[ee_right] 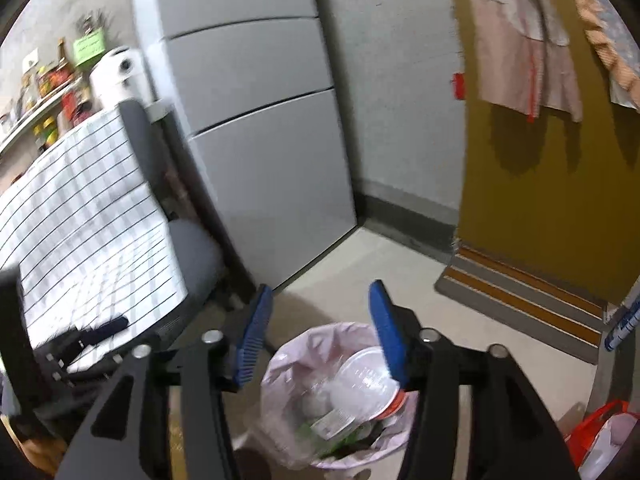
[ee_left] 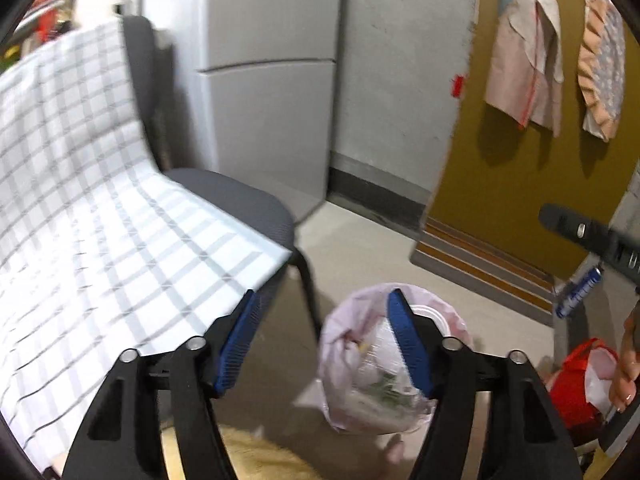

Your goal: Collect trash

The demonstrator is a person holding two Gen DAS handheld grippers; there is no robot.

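A small trash bin lined with a pale pink bag [ee_left: 348, 344] stands on the floor below both grippers. In the right wrist view the bin [ee_right: 292, 364] holds a clear plastic lid [ee_right: 360, 376], white tissue and a green wrapper. My left gripper [ee_left: 323, 296] hangs over the bin's left side, open, its blue pads wide apart with nothing between them. My right gripper [ee_right: 320, 288] is above the bin's far rim, also open and holding nothing. A person's hand [ee_left: 626, 368] shows at the right edge of the left wrist view.
A grey chair draped with a checked cloth [ee_left: 100, 200] stands left of the bin, beside a white fridge [ee_right: 260, 140]. A yellow door [ee_left: 500, 184] with hanging clothes is at the right. A red bag [ee_left: 576, 388] and a blue can [ee_left: 580, 292] lie to the right.
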